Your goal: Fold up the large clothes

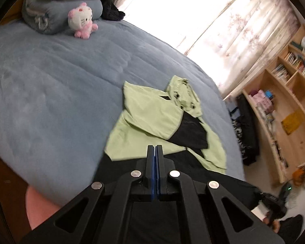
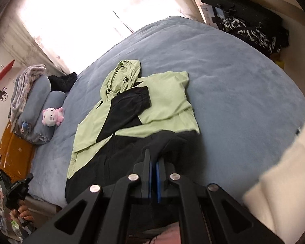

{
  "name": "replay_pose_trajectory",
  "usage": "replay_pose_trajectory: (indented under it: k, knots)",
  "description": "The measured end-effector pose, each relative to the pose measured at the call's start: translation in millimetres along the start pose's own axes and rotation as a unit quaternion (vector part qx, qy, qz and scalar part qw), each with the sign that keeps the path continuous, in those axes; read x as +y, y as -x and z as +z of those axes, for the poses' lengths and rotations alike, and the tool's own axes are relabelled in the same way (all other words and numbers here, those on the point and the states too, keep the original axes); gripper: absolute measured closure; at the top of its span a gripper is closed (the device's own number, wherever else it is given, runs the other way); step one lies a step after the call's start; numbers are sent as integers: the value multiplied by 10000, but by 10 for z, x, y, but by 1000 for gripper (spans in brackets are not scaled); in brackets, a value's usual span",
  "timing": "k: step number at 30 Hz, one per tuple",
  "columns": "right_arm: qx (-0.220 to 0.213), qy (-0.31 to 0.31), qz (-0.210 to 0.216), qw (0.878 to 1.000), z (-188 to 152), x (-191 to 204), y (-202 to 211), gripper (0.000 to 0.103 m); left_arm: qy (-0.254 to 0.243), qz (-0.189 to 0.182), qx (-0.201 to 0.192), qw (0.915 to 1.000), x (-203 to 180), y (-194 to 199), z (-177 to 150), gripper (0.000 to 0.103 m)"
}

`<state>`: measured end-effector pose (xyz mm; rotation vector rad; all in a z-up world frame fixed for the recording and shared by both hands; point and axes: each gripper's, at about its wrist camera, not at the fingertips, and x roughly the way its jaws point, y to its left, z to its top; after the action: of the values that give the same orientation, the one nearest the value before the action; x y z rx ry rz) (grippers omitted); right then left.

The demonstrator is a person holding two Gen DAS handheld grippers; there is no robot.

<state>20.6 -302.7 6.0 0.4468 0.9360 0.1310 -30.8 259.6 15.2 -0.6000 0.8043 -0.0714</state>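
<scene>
Garment: a green-and-black hooded jacket [image 2: 132, 109] lies on the blue bed [image 2: 233, 77], hood toward the window, both sleeves already folded across the chest, the black hem toward the person.
Left tool: the left tool [image 1: 155, 148] has its blue-padded jaws fully together; in its own view they sit over the black hem, and whether cloth is pinched there I cannot tell.
Right tool: the right tool [image 2: 153, 158] is closed on a bunched fold of the black hem, which rises to its tips.
Step in hand: apparently lifting the hem to fold the lower part up toward the hood.
Doing it well: keep both corners level and taut, carry them over together, lay the hem just below the hood, so the sleeves stay tucked.
Fabric: thin, smooth, lightly creased shell; limp, likely to slide.
Bedding: plush, matte, softly quilted.
Beyond: a pink-and-white plush cat [image 1: 82, 20] beside rolled blue bedding [image 1: 50, 14]; wooden bookshelves [image 1: 284, 101] by the curtain.
</scene>
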Motion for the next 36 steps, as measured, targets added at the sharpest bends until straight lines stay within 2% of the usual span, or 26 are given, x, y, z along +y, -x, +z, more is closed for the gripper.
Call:
replay_pose_trajectory:
  k: [2,4,5,6,9,12,16,18,20,26,29,30,31,33,36]
  knots:
    - [54,146,-103,9998,48,56,-131,100,-266,46,257,9993,24,-183,22,103]
    - [138,221,-145,9996,35,73,-216,100,-523,37,712,9961,108,-383,-48,97]
    - [172,253,-175,9994,17,74,-248,100,-578,110,954,9937,198,-478,-120,94]
    - [218,244,-210,9992,0,55,-283,100,-588,218,1125,9917,287,-545,-191,86]
    - [314,138,-269,9991,-37,-43,-326,100,-665,459,1742,9814,625,-704,-500,78]
    - [405,2,-331,9986,-83,-156,-342,100,-719,251,2348,9691,863,-786,-826,78]
    - [458,-66,-403,9981,-135,-208,-340,100,-866,108,2876,9538,1001,-851,-1201,75]
    - [443,-48,-424,9981,-157,-202,-326,100,-900,120,2967,9506,1040,-886,-1318,54]
    - [416,-4,-438,9982,-168,-180,-315,100,-1007,247,2939,9502,1062,-927,-1393,49]
    - [381,85,-481,9981,-227,-138,-290,100,-1040,159,2677,9577,1009,-1050,-1468,49]
    - [422,69,-494,9979,-262,-134,-300,100,-973,133,2680,9584,953,-1195,-1483,49]
    - [428,67,-505,9978,-276,-134,-305,100,-963,159,2681,9584,920,-1220,-1489,52]
    - [440,67,-516,9977,-291,-133,-307,100,-992,170,2701,9575,891,-1238,-1511,57]
    - [449,88,-528,9976,-306,-130,-294,100,-1081,190,2799,9537,862,-1235,-1548,92]
    - [451,116,-560,9973,-324,-136,-267,100,-1386,112,2829,9490,736,-1077,-1538,98]
